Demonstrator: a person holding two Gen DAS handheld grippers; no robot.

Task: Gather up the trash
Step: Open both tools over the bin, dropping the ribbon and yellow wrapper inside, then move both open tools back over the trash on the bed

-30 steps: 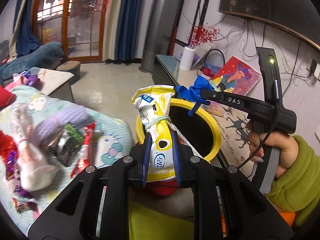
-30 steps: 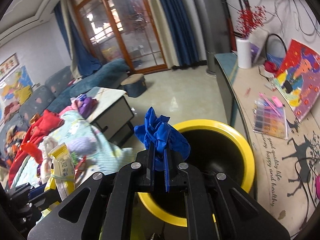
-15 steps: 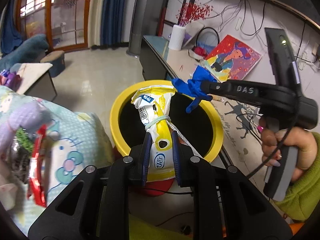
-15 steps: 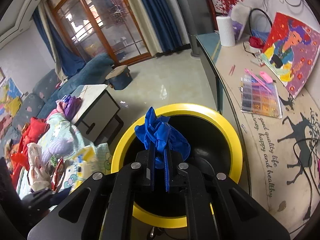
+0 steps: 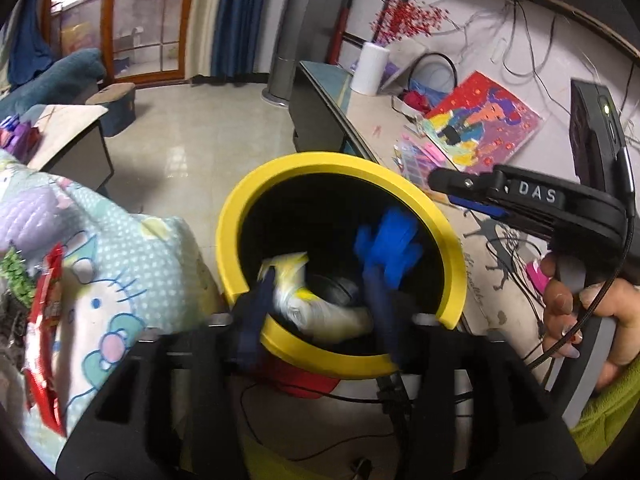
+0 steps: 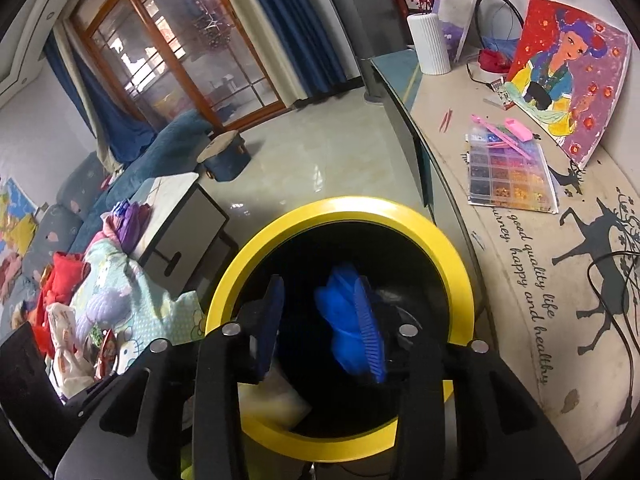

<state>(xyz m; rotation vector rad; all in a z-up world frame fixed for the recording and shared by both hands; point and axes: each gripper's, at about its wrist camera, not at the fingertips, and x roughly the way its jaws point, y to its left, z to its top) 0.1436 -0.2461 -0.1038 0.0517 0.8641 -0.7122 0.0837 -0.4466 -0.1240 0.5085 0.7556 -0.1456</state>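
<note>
Both your left gripper (image 5: 320, 312) and right gripper (image 6: 320, 320) have just opened, so the yellow wrapper (image 5: 304, 296) and blue scrap (image 6: 340, 320) drop into the yellow bin (image 6: 452, 264), this load done.

Both wrist views angled down, close above the yellow bin (image 5: 240, 216) (image 6: 460, 264), shared by both

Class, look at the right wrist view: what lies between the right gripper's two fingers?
In the right wrist view, the right gripper, jaws just opened, has a blue crumpled wrapper between its fingers, against the right-hand one, over the yellow-rimmed bin.
</note>
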